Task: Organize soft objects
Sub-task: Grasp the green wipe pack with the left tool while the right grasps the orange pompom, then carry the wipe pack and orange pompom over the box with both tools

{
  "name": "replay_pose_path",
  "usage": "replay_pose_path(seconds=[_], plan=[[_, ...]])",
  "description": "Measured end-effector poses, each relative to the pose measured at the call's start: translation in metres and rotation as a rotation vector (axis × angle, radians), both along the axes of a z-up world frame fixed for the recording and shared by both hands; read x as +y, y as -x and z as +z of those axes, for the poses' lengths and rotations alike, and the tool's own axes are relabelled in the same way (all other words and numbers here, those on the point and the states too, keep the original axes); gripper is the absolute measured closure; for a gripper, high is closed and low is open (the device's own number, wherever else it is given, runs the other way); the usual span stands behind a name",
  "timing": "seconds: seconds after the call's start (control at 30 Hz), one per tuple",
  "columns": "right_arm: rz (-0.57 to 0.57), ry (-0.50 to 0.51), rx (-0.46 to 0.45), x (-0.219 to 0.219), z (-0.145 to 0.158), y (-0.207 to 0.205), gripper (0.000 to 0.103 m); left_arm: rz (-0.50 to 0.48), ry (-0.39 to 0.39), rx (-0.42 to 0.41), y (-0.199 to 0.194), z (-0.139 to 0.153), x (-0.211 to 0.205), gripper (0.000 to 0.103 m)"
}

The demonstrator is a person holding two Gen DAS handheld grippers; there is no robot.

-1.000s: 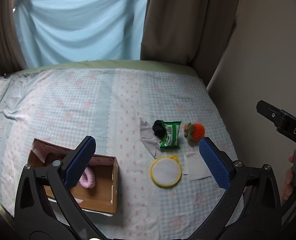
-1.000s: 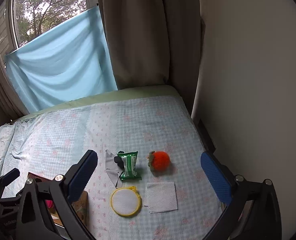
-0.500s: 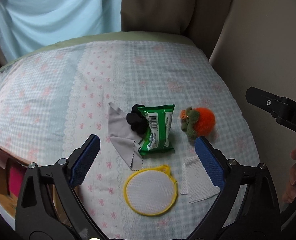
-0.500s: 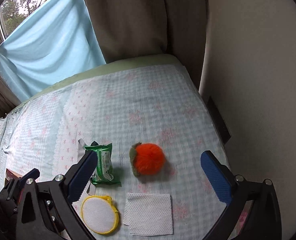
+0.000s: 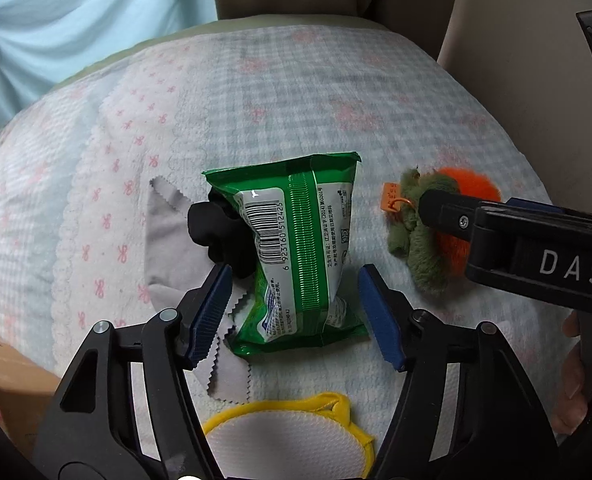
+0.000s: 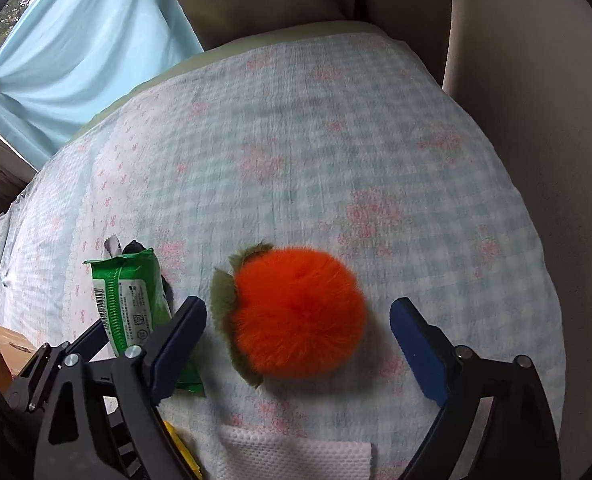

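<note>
Both my grippers have dropped close to the bed (image 6: 376, 152), jaws just closing but gripping nothing yet: left gripper (image 5: 291, 300) straddles the green packet (image 5: 296, 248), right gripper (image 6: 296, 332) the orange pompom (image 6: 300, 312). I risk pinching the grey cloth (image 5: 167, 232) underneath or squashing fur loosely.

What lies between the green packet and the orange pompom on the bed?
Only bare checked bedsheet separates the green packet from the orange pompom; the pompom's small orange tag points into the gap. The left wrist view shows it best.
</note>
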State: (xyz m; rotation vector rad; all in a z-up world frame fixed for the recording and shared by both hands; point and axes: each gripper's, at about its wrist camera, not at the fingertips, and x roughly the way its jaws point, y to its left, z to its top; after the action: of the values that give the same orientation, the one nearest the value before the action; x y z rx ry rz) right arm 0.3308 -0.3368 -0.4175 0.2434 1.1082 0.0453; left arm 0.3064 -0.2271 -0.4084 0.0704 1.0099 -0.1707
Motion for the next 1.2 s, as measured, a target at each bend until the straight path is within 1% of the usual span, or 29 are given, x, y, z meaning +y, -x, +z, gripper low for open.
replay_pose_path(seconds=[0.07,0.1,0.13,0.2,0.23,0.27,0.33,0.37,0.4,0.53,0.83,1.0,1.2], plan=[[0.005,-0.01,0.015,0.0,-0.006,-0.003,0.019,-0.006,-0.011,-0.002,-0.005,-0.005,-0.005,0.051],[0.007,-0.012,0.02,0.001,-0.008,-0.004,0.022,-0.01,-0.017,-0.003,-0.006,-0.007,-0.008,0.053],[0.01,-0.016,0.026,0.001,-0.011,-0.006,0.024,-0.013,-0.021,-0.001,-0.008,-0.009,-0.01,0.054],[0.018,-0.024,0.043,0.002,-0.017,-0.007,0.035,-0.017,-0.027,0.003,-0.012,-0.012,-0.013,0.061],[0.02,-0.022,0.048,0.003,-0.019,-0.008,0.037,-0.013,-0.038,0.004,-0.014,-0.013,-0.015,0.064],[0.021,-0.014,0.049,0.004,-0.02,-0.009,0.04,-0.007,-0.046,0.007,-0.016,-0.014,-0.015,0.069],[0.025,-0.011,0.043,0.004,-0.02,-0.008,0.048,0.004,-0.054,0.017,-0.019,-0.016,-0.015,0.07],[0.027,-0.015,0.043,0.004,-0.02,-0.008,0.056,0.007,-0.054,0.022,-0.02,-0.017,-0.015,0.071],[0.028,-0.017,0.045,0.005,-0.02,-0.009,0.058,0.01,-0.051,0.024,-0.021,-0.017,-0.014,0.071],[0.023,-0.02,0.042,0.005,-0.019,-0.01,0.06,0.015,-0.073,0.02,-0.02,-0.016,-0.016,0.072],[0.005,-0.021,0.016,0.004,-0.002,-0.006,0.063,-0.013,-0.062,0.022,-0.009,-0.007,-0.019,0.072],[-0.006,-0.014,-0.017,0.003,0.024,0.0,0.064,-0.011,-0.048,0.008,-0.007,0.01,-0.015,0.073],[-0.013,-0.002,-0.063,0.006,0.072,0.012,0.064,-0.016,-0.025,-0.032,-0.001,0.049,-0.008,0.073]])
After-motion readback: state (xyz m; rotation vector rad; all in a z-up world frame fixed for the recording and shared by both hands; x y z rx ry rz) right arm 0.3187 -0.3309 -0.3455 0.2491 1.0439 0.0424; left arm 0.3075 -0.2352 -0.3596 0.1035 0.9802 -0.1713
